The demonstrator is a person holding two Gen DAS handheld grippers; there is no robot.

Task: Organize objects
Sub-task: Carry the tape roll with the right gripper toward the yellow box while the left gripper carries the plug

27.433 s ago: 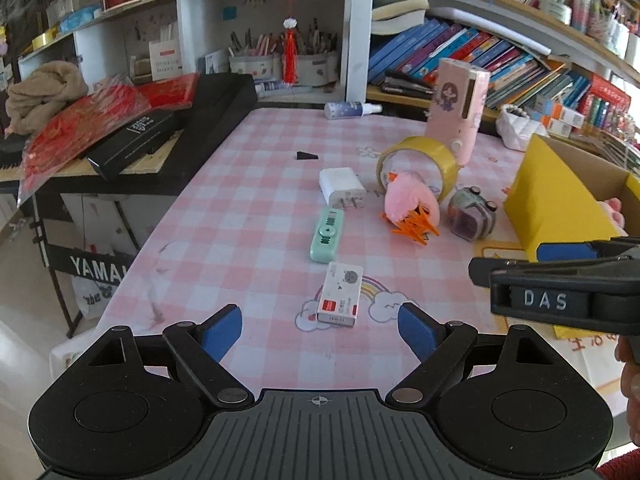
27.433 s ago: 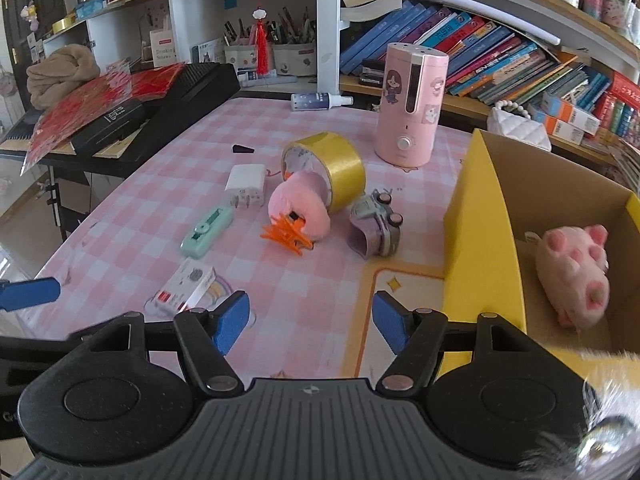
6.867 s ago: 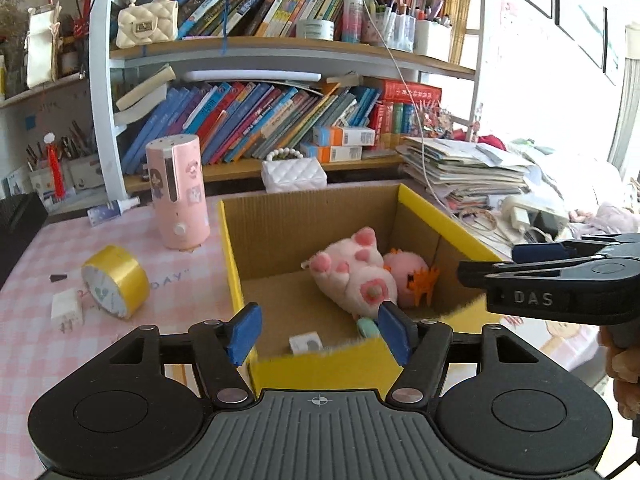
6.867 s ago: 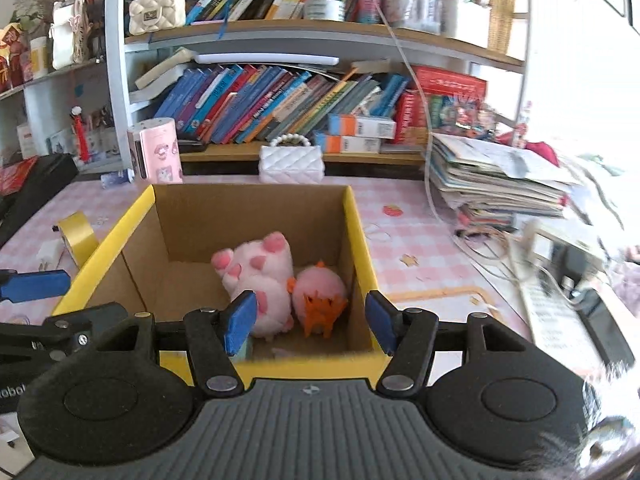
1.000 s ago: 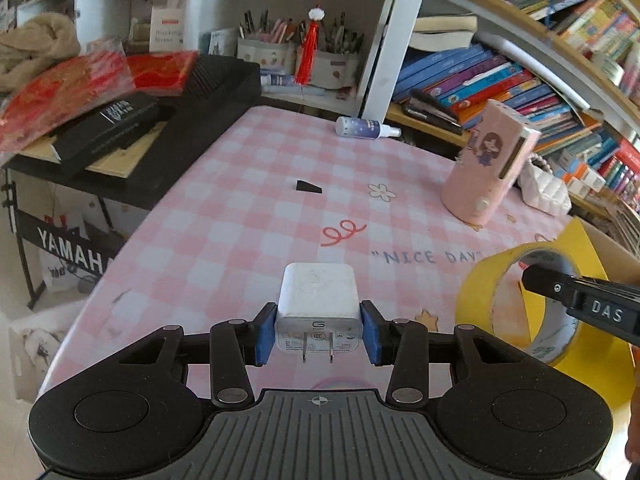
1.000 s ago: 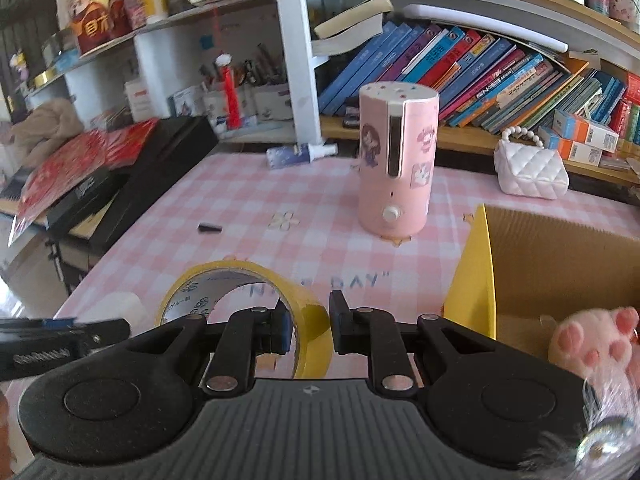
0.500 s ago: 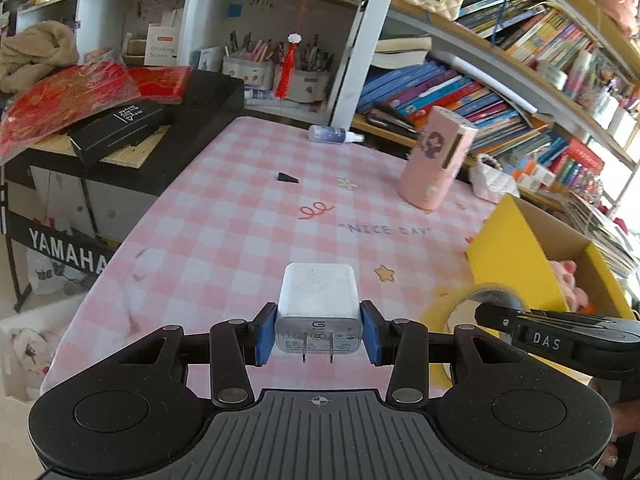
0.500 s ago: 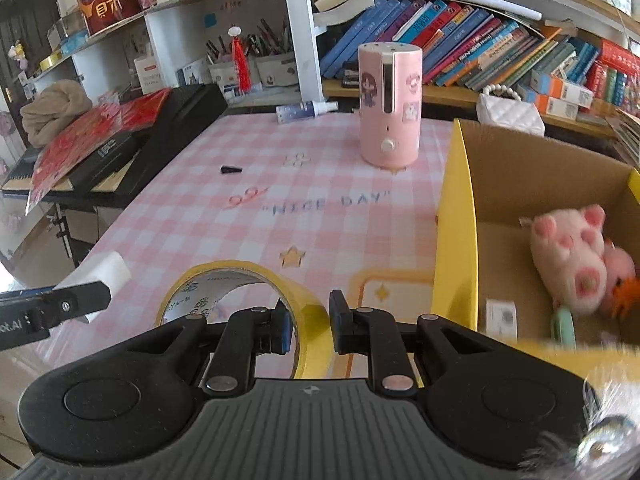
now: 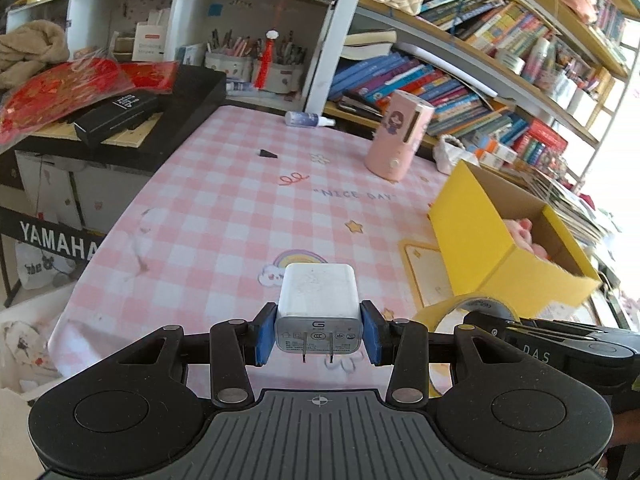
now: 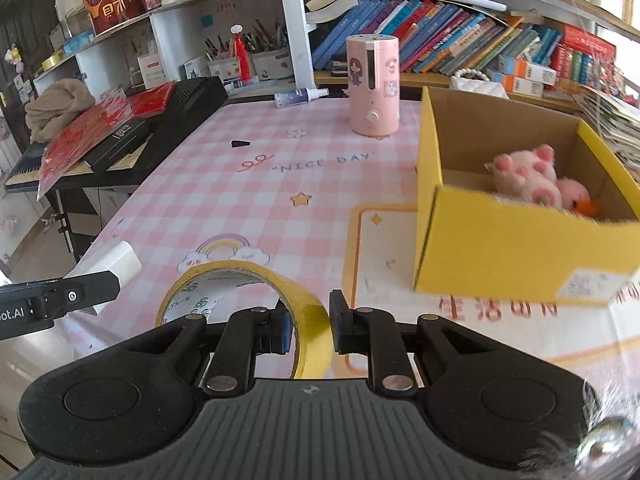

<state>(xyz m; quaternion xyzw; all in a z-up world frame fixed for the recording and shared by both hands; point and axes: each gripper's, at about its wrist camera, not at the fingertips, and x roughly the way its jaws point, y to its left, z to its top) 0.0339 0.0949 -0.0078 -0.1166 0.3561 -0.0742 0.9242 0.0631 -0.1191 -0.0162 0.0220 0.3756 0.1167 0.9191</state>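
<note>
My left gripper is shut on a white wall charger, prongs toward the camera, held above the near edge of the pink checked table. The charger also shows at the left of the right wrist view. My right gripper is shut on the wall of a yellow tape roll, which shows in the left wrist view as the tape roll. The yellow cardboard box stands to the right, holding a pink plush pig and a small pink toy with orange feet.
A pink cylindrical appliance stands at the table's far side, with a small spray bottle and a black cap nearby. A black keyboard with red packets borders the left. Bookshelves run behind.
Both grippers have drawn back toward the table's near edge with their loads; the box has slid from far right toward the middle of each view, its inside showing more.
</note>
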